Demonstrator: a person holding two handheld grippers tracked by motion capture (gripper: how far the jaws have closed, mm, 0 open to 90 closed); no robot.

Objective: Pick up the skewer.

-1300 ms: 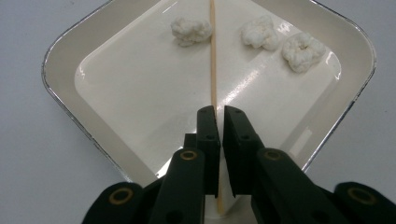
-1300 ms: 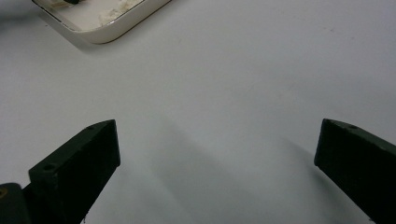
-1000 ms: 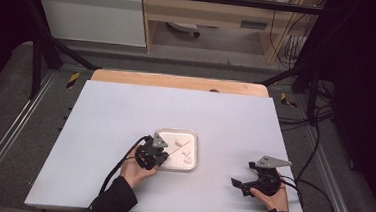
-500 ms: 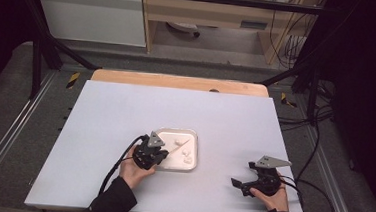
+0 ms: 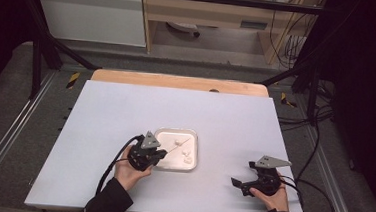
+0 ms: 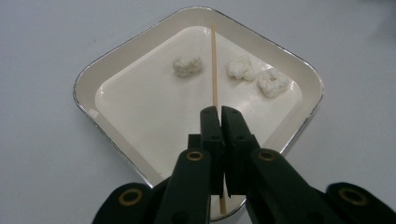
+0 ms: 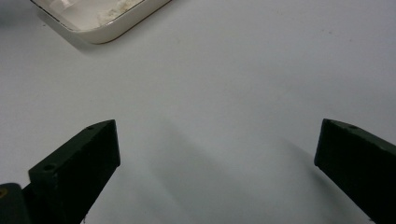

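1. Our left claw (image 6: 219,114) is pinched tight on a thin wooden skewer (image 6: 214,65), which pokes out over the white tray (image 6: 88,88).
2. Three white lumps (image 6: 187,66) sit in that tray, mid-desk (image 5: 126,106).
3. Our right claw (image 7: 217,154) is wide open, holding nothing, well apart from the tray.

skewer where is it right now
The skewer is clamped in the left gripper, its tip reaching over the tray between the white lumps.
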